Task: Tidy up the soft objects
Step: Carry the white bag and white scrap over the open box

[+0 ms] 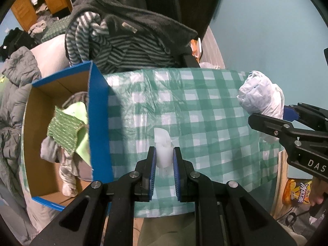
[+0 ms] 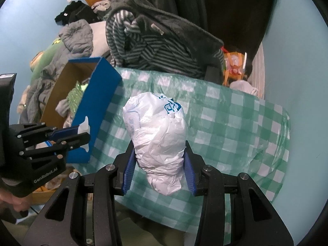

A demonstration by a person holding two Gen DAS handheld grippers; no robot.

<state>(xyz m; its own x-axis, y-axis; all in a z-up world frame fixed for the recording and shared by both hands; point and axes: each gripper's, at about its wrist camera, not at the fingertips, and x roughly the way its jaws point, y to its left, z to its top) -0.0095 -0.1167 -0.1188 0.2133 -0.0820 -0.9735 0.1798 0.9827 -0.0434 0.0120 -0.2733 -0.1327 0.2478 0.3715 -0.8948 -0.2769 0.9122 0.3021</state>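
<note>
My left gripper is shut on a small white soft wad, held above the green checked tablecloth. My right gripper is shut on a crumpled white plastic bag with blue print, also lifted over the cloth. In the left wrist view that bag and the right gripper show at the right edge. In the right wrist view the left gripper with its white wad hangs by the blue cardboard box. The box holds green cloths and grey fabric.
A chair behind the table is draped with a dark fleece and a striped garment. Grey clothes pile up left of the box. A snack packet lies low on the right. A person's hand grips the left tool.
</note>
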